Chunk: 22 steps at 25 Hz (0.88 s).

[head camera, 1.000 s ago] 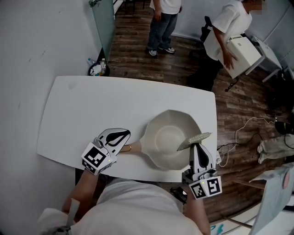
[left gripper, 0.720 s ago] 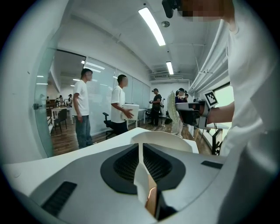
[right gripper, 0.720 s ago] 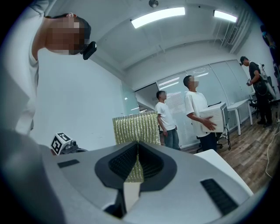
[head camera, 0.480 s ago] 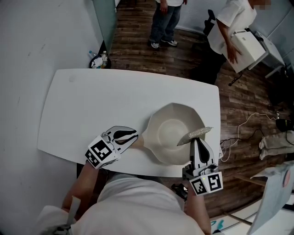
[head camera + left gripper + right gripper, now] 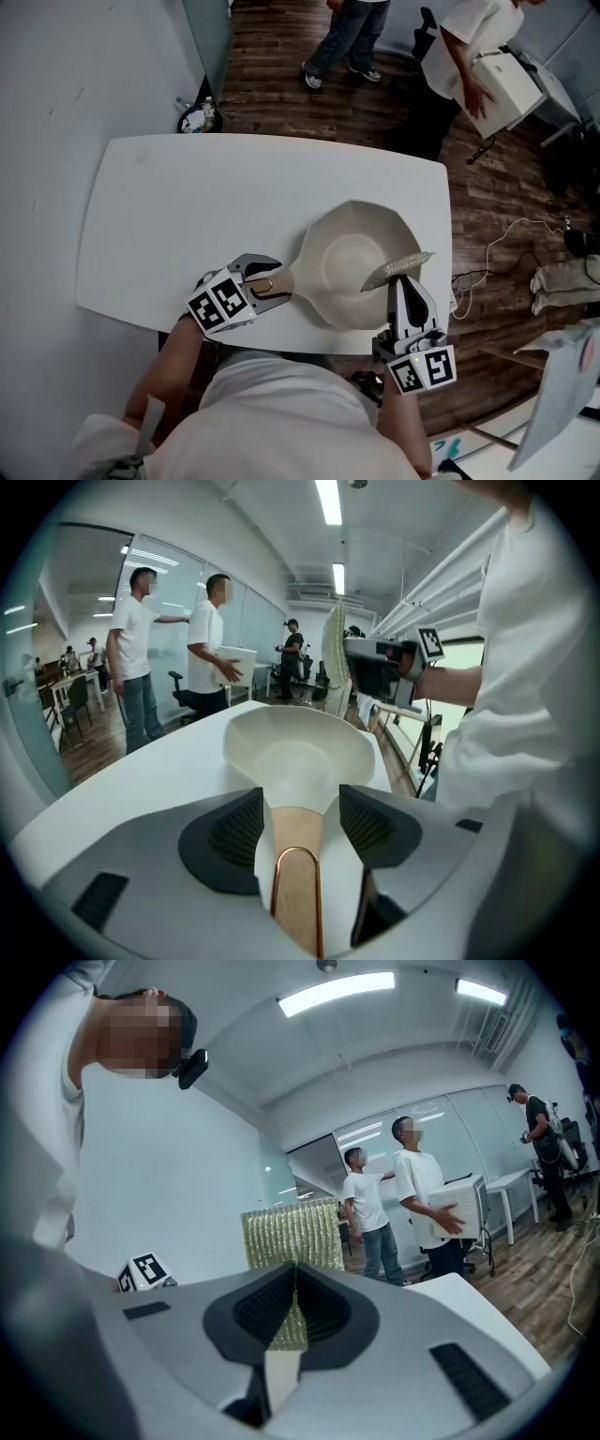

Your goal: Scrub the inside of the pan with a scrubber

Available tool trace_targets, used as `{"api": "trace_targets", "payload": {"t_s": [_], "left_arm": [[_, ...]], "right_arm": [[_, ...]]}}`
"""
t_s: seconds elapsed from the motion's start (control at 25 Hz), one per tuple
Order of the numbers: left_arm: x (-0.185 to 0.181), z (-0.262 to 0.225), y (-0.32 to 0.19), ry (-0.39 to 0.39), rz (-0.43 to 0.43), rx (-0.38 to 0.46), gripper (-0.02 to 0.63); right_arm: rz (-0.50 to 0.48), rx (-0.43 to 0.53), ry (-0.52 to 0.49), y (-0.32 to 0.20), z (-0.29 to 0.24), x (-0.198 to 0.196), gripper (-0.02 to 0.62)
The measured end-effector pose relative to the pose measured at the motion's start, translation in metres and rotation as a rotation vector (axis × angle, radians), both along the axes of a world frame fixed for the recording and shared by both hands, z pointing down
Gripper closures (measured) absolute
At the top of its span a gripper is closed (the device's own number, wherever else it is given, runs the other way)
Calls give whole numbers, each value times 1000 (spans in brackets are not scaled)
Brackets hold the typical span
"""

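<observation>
left claw [image 5: 277, 284] opening, pads spread either side of handle [image 5: 298, 874], not pressing. pan [image 5: 352, 267] straight ahead on counter [image 5: 187, 216]. right claw [image 5: 405, 298] pinching scrubber [image 5: 398, 269], which sticks out past its tips over pan rim; contact unclear.

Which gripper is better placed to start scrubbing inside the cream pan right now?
Right. The right gripper is shut on the gold mesh scrubber, held over the cream pan near its rim. The left gripper has no scrubber; its jaws are opening with the pan's wooden handle between them.
</observation>
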State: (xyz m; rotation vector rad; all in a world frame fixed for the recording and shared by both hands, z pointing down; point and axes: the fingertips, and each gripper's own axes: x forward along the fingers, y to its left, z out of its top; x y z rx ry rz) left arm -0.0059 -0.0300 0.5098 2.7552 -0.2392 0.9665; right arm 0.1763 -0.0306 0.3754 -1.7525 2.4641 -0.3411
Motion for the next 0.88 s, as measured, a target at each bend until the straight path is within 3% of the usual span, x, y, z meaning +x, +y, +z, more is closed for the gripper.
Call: {"api": "trace_targets", "payload": {"t_s": [0.32,0.6,0.88], "left_arm": [[-5,43,9,-250,90,-12,333],[-1,57,2,-296,101,7,331],[3,72,3,-394,135,25,333]], "right_arm": [[9,-3,1,0,2,-2,571],[20,-9,4,1,3,-1,571],[24,-15,4,2,5,1,571]]}}
